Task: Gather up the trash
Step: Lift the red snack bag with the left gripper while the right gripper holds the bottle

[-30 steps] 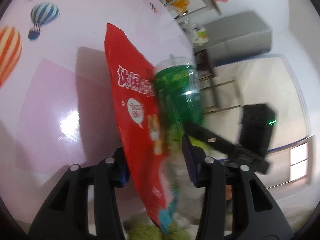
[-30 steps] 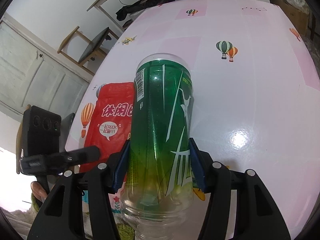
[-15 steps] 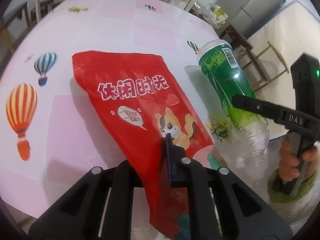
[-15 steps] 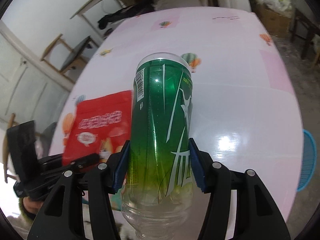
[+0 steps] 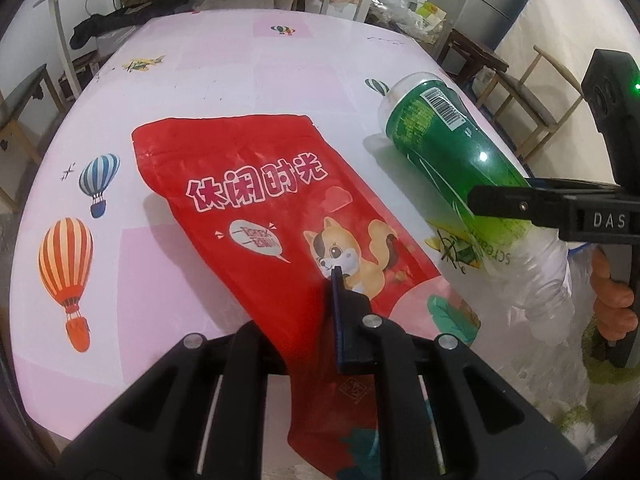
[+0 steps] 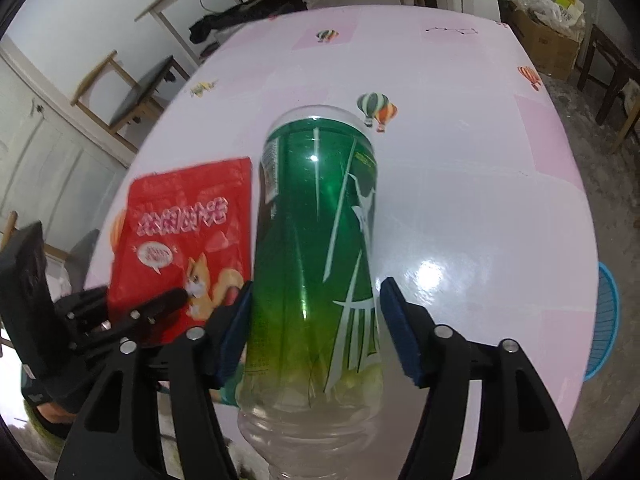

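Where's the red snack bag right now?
The red snack bag is pinched in the left gripper over the pink table's near edge, left of the green bottle in both views.

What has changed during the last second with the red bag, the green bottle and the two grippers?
The left gripper closed on the red snack bag, which went from standing on edge in its view to lying flat-faced. The right gripper has just been opening: its right pad now stands clear of the green bottle, still between the jaws. The pink table is unchanged.
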The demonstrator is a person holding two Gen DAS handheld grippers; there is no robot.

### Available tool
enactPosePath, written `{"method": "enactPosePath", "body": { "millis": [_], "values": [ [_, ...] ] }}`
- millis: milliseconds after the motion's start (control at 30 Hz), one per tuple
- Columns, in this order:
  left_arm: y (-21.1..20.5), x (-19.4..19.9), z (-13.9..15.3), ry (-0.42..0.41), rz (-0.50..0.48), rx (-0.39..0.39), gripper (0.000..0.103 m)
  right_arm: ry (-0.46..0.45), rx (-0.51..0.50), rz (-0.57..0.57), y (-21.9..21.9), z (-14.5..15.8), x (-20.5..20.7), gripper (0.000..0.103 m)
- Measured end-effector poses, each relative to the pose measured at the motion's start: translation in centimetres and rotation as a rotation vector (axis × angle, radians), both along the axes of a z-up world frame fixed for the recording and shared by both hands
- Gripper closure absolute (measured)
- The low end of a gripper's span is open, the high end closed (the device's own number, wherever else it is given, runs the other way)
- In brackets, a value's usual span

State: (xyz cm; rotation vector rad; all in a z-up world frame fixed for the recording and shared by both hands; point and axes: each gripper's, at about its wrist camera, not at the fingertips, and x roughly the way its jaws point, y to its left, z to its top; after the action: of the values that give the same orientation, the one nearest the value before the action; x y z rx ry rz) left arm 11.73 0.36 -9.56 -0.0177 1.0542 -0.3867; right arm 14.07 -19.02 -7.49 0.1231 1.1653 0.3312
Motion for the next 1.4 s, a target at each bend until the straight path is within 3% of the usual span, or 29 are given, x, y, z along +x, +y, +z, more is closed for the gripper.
{"method": "enactPosePath", "body": {
  "millis": [300, 667, 1400],
  "values": [
    [-0.4, 0.0, -0.1, -0.028, -0.037, 0.033, 0.095, 0.033, 0.011, 0.002, -0.5, -1.1, -0.7, 0.043],
    [-0.9, -0.7, 0.4, -0.06, -0.068, 0.07, 0.095, 0.01, 0.021, -0.046, -1.8, -1.0, -0.7, 0.044],
    [-0.5, -1.6, 1.0, -0.079, -0.08, 0.061, 0.096, 0.003, 0.022, -0.048, -1.6, -0.5, -1.4, 0.044]
  ]
}}
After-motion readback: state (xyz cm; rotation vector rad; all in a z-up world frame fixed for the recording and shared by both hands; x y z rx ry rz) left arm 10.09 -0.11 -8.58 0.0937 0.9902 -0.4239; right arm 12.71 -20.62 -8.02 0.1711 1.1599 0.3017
